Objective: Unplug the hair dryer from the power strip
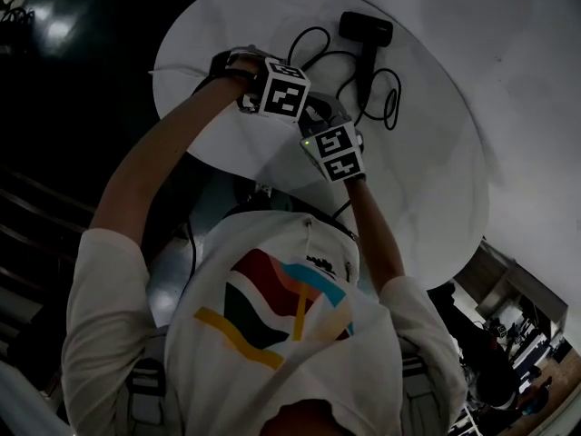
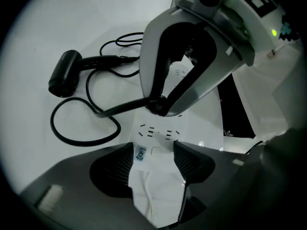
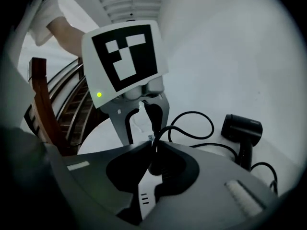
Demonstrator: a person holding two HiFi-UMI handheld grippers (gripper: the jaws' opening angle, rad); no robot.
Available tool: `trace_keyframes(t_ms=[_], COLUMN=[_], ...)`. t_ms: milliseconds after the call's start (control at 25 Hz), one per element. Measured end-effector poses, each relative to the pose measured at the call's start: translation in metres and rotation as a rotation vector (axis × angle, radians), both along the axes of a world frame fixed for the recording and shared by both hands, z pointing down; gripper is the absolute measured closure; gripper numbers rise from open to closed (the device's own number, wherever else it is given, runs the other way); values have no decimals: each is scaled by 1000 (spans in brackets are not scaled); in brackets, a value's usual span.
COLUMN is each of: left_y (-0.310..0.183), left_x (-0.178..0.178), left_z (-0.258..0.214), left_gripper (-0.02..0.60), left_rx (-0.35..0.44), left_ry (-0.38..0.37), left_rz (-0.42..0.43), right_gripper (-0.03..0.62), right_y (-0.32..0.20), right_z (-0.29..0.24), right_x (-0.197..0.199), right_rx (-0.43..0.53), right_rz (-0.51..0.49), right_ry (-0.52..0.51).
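A black hair dryer lies on the round white table. Its black cord loops across the tabletop to a plug in the white power strip. My left gripper points straight down, its jaws wide, and both pads press the sides of the strip's near end. My right gripper comes in at a slant, its jaws closed round the black plug where the cord leaves it. The two grippers are close together, each visible in the other's view.
The table's near edge runs just below the grippers, with dark floor beyond it at left. Brown wooden rails stand behind the left gripper. The cord's loops lie between the strip and the dryer.
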State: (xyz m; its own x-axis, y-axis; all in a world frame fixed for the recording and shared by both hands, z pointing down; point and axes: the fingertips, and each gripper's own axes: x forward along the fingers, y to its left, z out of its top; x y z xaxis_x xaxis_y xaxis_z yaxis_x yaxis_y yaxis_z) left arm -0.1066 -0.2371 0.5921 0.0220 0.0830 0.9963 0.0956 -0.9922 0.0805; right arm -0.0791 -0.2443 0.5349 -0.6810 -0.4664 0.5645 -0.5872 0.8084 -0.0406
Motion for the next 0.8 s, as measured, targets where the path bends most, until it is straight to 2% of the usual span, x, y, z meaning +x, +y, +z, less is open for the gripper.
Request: trace_keyframes(t_ms=[200, 400, 480, 560, 600, 640, 680, 800], left_y=[2, 0, 0, 3, 2, -1, -2, 7], left_x=[4, 6, 7, 8, 7, 5, 4, 8], left_z=[-1, -1, 0, 1, 2, 1, 0, 2], left_gripper=[316, 316, 316, 316, 318, 319, 319, 318], left_rx=[-3, 2, 4, 4, 5, 8, 10, 2], left_ry=[47, 54, 94, 122, 123, 118, 110, 104], left_rz=[-20, -21, -23, -14, -9, -8, -13, -28], right_gripper=[546, 548, 549, 548, 548, 546, 546, 543], right_y=[-2, -4, -3, -18, -34, -52, -64, -60], right_z=[-2, 2, -6, -57, -94, -124, -140, -142], right_x=[7, 14, 13, 18, 22, 26, 31, 59], right_rx=[-59, -100, -78, -23, 37, 107, 157, 136], right_rz=[58, 105, 99, 148, 173, 176, 168, 192], right_ry=[-58, -94, -127, -331, -427, -457, -440, -412])
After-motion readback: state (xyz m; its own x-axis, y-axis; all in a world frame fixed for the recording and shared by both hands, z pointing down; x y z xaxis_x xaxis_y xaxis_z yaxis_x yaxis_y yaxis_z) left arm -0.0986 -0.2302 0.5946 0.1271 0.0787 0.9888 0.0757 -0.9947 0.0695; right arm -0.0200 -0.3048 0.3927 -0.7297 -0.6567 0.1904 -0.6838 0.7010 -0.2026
